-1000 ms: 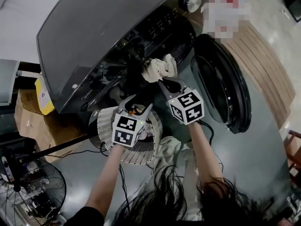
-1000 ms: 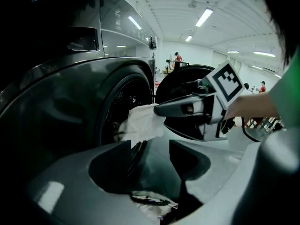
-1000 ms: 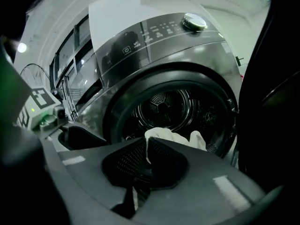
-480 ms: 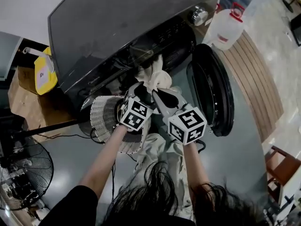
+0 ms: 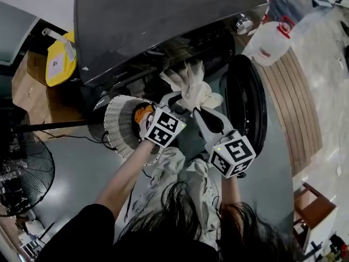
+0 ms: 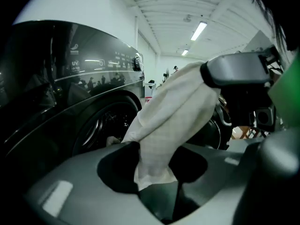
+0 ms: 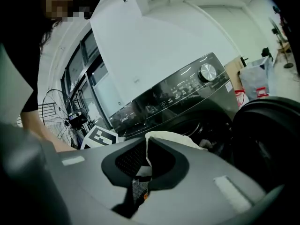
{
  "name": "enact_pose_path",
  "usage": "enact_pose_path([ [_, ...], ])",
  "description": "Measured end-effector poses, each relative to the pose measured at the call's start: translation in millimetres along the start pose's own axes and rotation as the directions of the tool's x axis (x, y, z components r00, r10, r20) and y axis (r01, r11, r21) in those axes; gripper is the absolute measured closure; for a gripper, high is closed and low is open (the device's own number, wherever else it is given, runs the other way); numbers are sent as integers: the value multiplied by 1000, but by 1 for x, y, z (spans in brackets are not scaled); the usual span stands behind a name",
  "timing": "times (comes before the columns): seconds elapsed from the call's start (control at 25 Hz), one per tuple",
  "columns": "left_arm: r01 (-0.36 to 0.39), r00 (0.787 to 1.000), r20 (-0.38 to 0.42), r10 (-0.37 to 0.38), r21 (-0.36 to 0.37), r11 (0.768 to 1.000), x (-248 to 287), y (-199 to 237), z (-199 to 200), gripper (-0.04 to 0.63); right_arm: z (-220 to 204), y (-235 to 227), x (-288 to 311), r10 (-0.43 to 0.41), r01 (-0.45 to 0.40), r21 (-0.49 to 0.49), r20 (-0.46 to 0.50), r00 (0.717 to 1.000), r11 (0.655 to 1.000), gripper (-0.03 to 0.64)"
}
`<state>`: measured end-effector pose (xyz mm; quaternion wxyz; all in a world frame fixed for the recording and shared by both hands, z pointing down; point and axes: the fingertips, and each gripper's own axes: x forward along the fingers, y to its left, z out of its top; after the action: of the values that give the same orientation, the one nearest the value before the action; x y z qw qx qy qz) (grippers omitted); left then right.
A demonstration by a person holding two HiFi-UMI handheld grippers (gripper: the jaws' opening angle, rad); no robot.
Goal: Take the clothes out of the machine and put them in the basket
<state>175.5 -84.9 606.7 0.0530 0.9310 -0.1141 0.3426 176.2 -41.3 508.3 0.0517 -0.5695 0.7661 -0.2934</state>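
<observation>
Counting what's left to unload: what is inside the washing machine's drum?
A small pale piece shows in the dark drum; the cream garment held in front covers the rest.

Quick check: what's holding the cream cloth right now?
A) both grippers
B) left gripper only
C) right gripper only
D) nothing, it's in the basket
A: the cream cloth is pinched in the left gripper and also in the right gripper.
</observation>
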Motion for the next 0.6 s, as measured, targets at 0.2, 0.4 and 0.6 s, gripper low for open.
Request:
enact_pose_path([
  [0.2,-38,999,31,39,-46,998,-32,6,12,500,9,10,-8,12,-12,-85,-11,1000,996,575],
  [0.4,-77,995,61,79,-35,996,-72,12,30,538,9,28,-19,2,-11,-178,-55,999,984,556],
  [0.6,-117,988,104,118,-14,993,-114,11,53,546,18,49,-31,10,-29,-217,-88,996,976,469],
])
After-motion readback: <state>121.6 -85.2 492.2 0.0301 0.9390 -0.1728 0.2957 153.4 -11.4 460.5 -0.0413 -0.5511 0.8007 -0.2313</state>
